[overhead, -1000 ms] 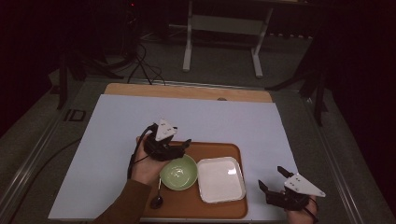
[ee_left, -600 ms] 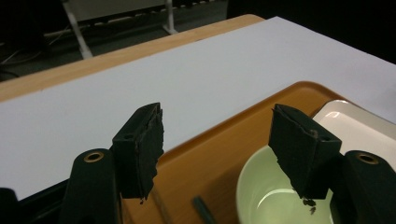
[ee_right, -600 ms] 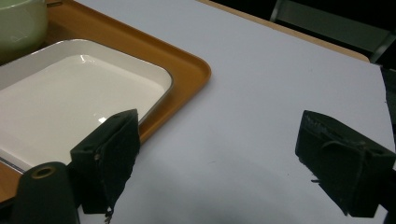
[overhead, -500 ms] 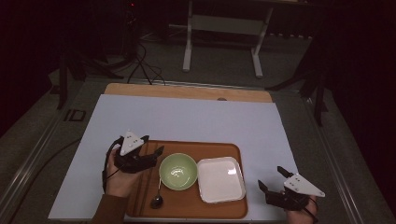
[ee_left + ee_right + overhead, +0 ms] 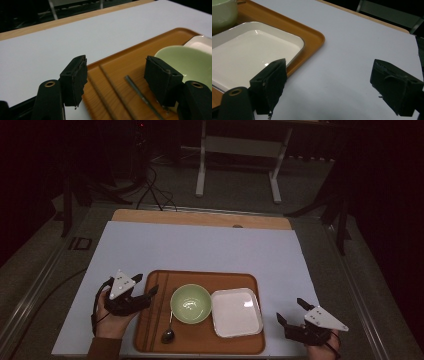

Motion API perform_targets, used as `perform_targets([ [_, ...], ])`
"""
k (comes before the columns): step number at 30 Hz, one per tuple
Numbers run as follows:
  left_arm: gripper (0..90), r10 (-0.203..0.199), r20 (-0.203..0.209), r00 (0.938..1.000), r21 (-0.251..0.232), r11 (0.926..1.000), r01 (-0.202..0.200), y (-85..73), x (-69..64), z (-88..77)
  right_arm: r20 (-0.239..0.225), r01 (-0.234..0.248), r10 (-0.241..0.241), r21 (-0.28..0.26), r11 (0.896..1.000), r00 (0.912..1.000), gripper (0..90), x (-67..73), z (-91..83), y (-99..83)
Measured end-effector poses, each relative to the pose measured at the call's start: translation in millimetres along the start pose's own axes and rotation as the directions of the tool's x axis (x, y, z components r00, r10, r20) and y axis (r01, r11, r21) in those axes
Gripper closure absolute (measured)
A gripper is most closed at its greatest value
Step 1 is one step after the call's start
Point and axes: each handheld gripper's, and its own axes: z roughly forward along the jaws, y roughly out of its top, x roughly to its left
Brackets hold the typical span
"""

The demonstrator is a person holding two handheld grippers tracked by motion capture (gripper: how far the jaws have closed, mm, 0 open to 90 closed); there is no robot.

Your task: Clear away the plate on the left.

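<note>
Tray sits at the near edge of the white table cover, at six o'clock, holding a green bowl at centre, a white square dish touching it at three o'clock, and chopsticks plus a spoon along its nine o'clock side; probably a place setting. Left gripper hangs at the tray's nine o'clock rim, jaws wide apart and empty, pointed at the chopsticks, likely lined up for a pick. Right gripper waits off the tray at four o'clock, jaws apart, holding nothing.
</note>
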Motion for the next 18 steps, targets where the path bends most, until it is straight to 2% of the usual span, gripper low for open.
perform_targets([
  [5,34.8,0.007,-0.008,0.9999,-0.012,0.9999,-0.007,-9.1,3.1,-6.2,-0.001,-0.001,0.001,-0.003,1.0,1.0,13.8,-0.2,-0.3,0.2],
  [11,34.6,-0.015,-0.022,0.9996,-0.048,0.9988,0.014,-20.5,7.8,-15.6,-0.001,-0.009,0.009,-0.014,1.0,1.0,13.8,-1.5,-1.9,0.5],
  [18,34.5,-0.021,-0.045,0.9987,-0.081,0.9965,0.018,-28.3,12.2,-27.0,-0.005,-0.03,0.029,-0.04,0.999,0.9996,13.6,-3.6,-4.8,0.7],
])
